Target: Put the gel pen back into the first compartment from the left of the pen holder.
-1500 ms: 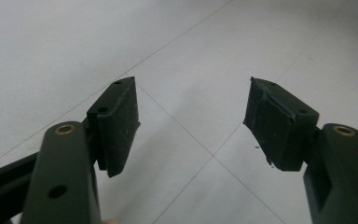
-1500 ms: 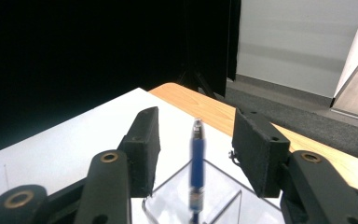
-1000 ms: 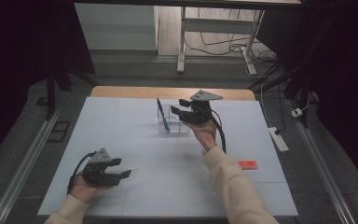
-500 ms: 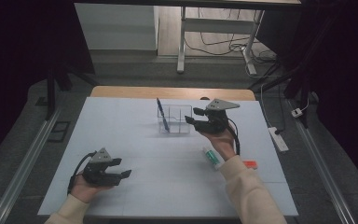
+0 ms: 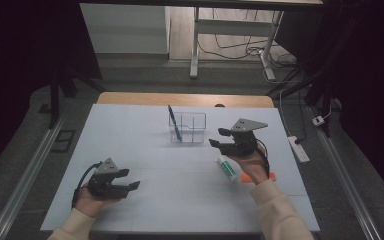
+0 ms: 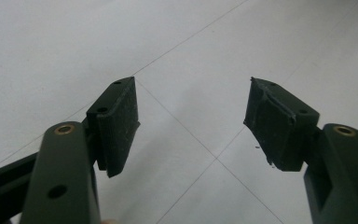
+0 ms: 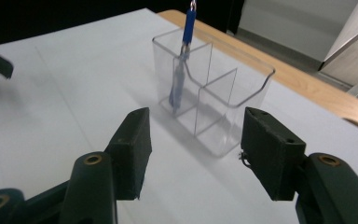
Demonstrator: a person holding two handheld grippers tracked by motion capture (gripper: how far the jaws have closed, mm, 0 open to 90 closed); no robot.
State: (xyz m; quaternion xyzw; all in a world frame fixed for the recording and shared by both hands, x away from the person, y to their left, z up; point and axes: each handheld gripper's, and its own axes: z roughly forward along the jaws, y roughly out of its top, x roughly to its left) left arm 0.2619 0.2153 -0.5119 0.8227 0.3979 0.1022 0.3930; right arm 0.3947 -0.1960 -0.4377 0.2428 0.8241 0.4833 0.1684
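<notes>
On the white desk [image 5: 130,135], a clear organizer [image 5: 187,128] holding a blue pen [image 5: 173,122] stood near the far edge. The right gripper [image 5: 221,138] hung beside it, empty jaws just opening; the left gripper [image 5: 128,179] rested open near the front-left corner.

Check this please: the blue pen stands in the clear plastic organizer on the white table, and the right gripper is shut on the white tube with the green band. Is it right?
Not quite. The right gripper holds nothing: its jaws have just been opening, with only bare table between them in the right gripper view. The white tube with the green band lies on the white table beside that hand in the high view. The blue pen does stand in the clear plastic organizer.

light: dim room, lit table [image 5: 145,150] | focus: sharp | shadows: soft
</notes>
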